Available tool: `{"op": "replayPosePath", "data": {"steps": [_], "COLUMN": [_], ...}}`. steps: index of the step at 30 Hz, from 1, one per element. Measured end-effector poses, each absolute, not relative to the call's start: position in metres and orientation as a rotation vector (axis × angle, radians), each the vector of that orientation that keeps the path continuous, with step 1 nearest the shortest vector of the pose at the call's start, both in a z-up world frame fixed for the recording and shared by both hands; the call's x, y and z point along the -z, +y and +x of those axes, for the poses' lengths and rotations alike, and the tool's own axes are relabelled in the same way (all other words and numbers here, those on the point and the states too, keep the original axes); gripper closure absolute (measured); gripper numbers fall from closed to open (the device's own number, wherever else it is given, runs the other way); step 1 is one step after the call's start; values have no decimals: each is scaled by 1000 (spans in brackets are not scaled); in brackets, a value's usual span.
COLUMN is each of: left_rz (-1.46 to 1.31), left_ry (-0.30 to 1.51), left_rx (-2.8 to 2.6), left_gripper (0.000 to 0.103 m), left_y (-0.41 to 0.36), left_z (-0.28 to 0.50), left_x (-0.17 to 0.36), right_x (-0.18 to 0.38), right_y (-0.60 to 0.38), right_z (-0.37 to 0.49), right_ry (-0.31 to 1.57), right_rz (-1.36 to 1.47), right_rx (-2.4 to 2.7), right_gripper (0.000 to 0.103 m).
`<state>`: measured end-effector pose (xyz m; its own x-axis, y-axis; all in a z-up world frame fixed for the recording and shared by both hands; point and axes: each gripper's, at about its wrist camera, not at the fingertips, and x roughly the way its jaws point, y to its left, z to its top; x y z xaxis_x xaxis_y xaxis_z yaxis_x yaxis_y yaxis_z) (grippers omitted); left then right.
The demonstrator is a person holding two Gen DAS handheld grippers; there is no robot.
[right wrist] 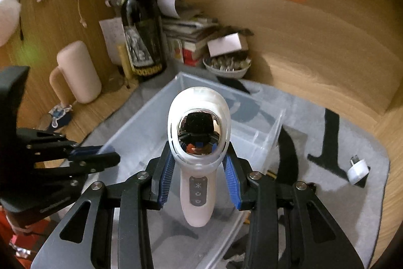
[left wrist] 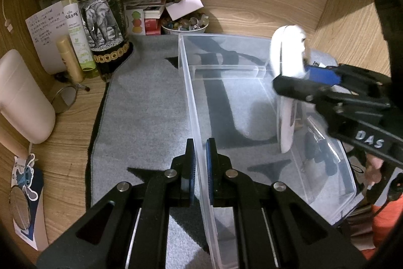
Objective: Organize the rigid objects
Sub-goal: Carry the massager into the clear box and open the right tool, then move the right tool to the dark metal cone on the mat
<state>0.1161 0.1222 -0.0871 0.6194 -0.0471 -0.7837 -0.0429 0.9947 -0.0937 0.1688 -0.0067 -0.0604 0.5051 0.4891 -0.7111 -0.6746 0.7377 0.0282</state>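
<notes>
A clear plastic storage bin (left wrist: pixel 252 97) sits on a grey mat; it also shows in the right wrist view (right wrist: pixel 141 117). My left gripper (left wrist: pixel 200 155) is shut on the bin's near left wall. My right gripper (right wrist: pixel 199 168) is shut on a white handheld device (right wrist: pixel 199 143) with a mirrored oval face and a grey button strip. It holds the device upright above the bin's inside. In the left wrist view the white device (left wrist: pixel 287 72) hangs over the bin's right wall, with the right gripper (left wrist: pixel 302 82) coming in from the right.
A dark wine bottle (left wrist: pixel 100 4), a green spray bottle (left wrist: pixel 75 29), a bowl of small items (left wrist: pixel 185 24) and stacked papers stand at the back. A pink container (left wrist: pixel 22 97) is at left. A small white plug (right wrist: pixel 357 169) lies on the mat at right.
</notes>
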Motion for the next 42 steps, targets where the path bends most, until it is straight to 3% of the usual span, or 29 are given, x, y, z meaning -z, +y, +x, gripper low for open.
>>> {"op": "replayPosePath", "data": {"steps": [23, 28, 32, 37, 42], "left_rz": [-108, -108, -108, -107, -103], "left_ry": [900, 903, 903, 903, 907], "left_rx": [11, 10, 10, 11, 7], "left_gripper": [95, 95, 95, 95, 95], "left_y": [124, 124, 124, 124, 125], "left_z": [116, 117, 117, 116, 117], "left_x": [88, 90, 90, 90, 92], "right_x": [87, 73, 63, 46, 29], "right_y": [10, 5, 1, -7, -24], "right_z": [173, 168, 164, 155, 152], "right_ry": [924, 854, 818, 748, 674], "right_rz": [-379, -372, -369, -357, -340], "right_rx": [-712, -708, -699, -687, -641], "right_gripper": [64, 44, 43, 28, 22]}}
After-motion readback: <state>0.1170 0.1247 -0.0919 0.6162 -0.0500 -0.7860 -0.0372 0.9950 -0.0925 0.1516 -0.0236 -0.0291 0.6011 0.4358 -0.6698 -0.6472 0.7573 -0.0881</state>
